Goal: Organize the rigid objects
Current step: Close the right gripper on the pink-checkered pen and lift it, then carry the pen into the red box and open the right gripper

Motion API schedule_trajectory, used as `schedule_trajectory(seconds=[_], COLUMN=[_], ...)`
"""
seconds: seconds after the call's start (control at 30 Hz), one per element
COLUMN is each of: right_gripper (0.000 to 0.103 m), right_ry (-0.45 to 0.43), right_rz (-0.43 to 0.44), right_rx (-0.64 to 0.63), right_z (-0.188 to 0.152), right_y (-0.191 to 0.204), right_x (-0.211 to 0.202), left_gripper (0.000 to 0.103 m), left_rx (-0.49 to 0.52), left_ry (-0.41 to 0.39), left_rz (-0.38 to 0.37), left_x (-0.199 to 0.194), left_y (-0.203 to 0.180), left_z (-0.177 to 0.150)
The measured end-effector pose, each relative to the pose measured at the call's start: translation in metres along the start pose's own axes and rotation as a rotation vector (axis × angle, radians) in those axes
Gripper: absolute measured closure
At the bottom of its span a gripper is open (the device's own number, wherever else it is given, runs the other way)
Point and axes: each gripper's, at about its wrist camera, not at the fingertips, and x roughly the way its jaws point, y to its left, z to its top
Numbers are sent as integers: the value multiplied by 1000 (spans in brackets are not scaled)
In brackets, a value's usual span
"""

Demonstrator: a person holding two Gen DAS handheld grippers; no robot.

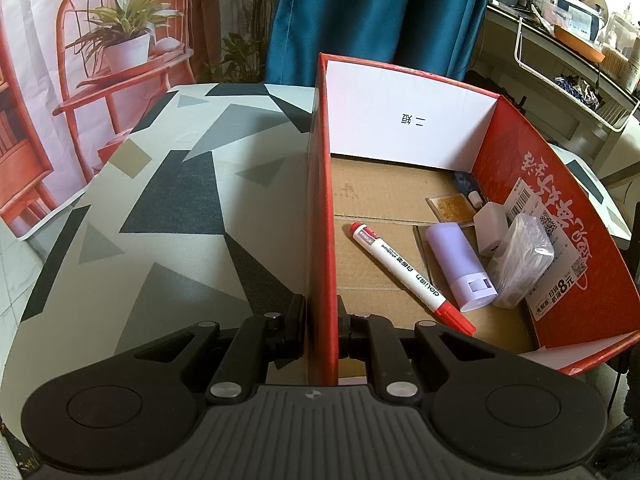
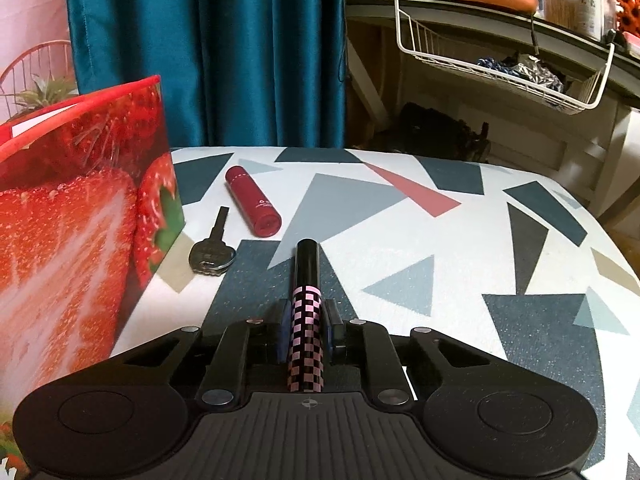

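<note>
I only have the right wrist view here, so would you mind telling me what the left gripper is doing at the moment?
Observer: The left gripper is shut on the near side wall of the red box, one of the fingers outside and one inside.
Operator: Thank you. Is anything in the box already?
Observer: Yes, a red-capped whiteboard marker lies on the cardboard floor.
Operator: Anything else beside it?
Observer: A lilac tube lies right of the marker, with a white adapter and a clear plastic packet against the far wall.
</note>
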Motion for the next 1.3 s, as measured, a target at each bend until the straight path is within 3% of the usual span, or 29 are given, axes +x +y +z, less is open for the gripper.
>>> schedule_trajectory(seconds=[0.2, 0.4, 0.5, 0.9, 1.0, 1.17, 1.3], right_gripper=[88, 89, 89, 89, 89, 89, 89], right_ry=[17, 65, 37, -127, -116, -23, 41], right_rz=[47, 185, 242, 457, 501, 539, 546], right_rx=[104, 495, 591, 298, 184, 4, -59], right_z=[-2, -8, -6, 81, 96, 104, 96], right_y=[-13, -60, -71, 1, 32, 83, 110], right_x=[-6, -18, -27, -82, -88, -84, -87], left_gripper=[89, 89, 89, 88, 88, 88, 88], left_rx=[1, 1, 0, -3, -4, -5, -4], left_ry=[0, 0, -1, -4, -4, -5, -5], left_rz=[-4, -4, -5, -10, -10, -15, -17], left_x=[1, 0, 0, 0, 0, 1, 1], left_y=[0, 0, -1, 1, 1, 2, 3], left_z=[1, 0, 0, 0, 0, 0, 0])
